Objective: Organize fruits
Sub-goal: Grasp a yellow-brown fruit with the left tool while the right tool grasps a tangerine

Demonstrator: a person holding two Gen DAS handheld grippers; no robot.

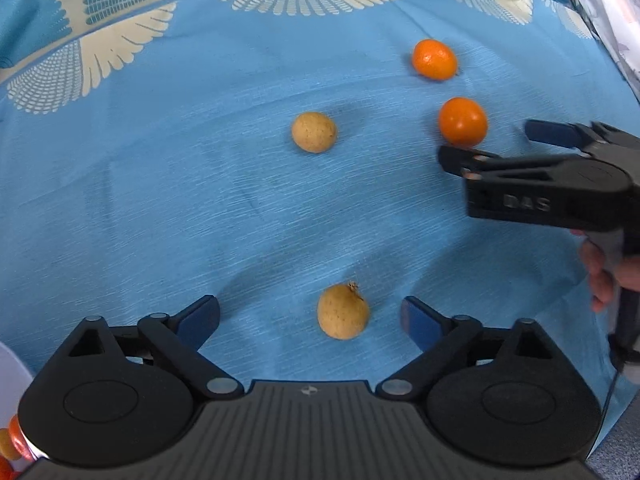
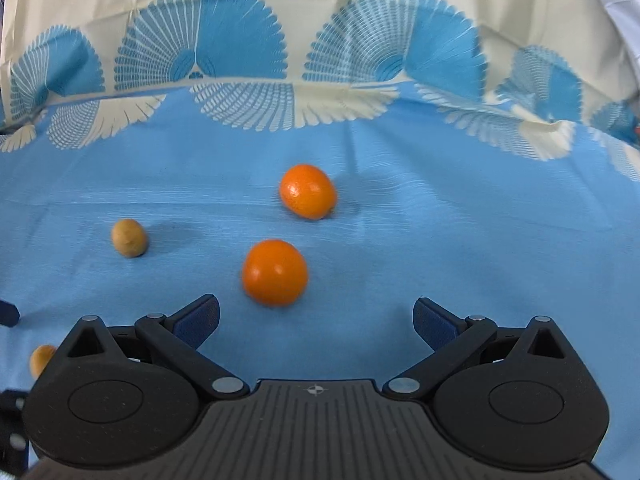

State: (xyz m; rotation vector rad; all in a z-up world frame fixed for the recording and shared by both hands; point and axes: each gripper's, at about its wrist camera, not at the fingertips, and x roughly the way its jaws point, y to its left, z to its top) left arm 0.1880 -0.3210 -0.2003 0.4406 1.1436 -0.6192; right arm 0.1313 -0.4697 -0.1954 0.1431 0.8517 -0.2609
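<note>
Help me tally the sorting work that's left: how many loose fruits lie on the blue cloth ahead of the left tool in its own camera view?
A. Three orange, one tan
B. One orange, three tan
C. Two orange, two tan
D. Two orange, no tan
C: the left wrist view shows one orange fruit, a second orange fruit, a far tan fruit and a near tan fruit on the blue cloth.

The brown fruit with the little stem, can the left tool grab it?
Probably yes. The stemmed brown fruit lies on the cloth between the left tool's open fingers, nothing blocking.
</note>
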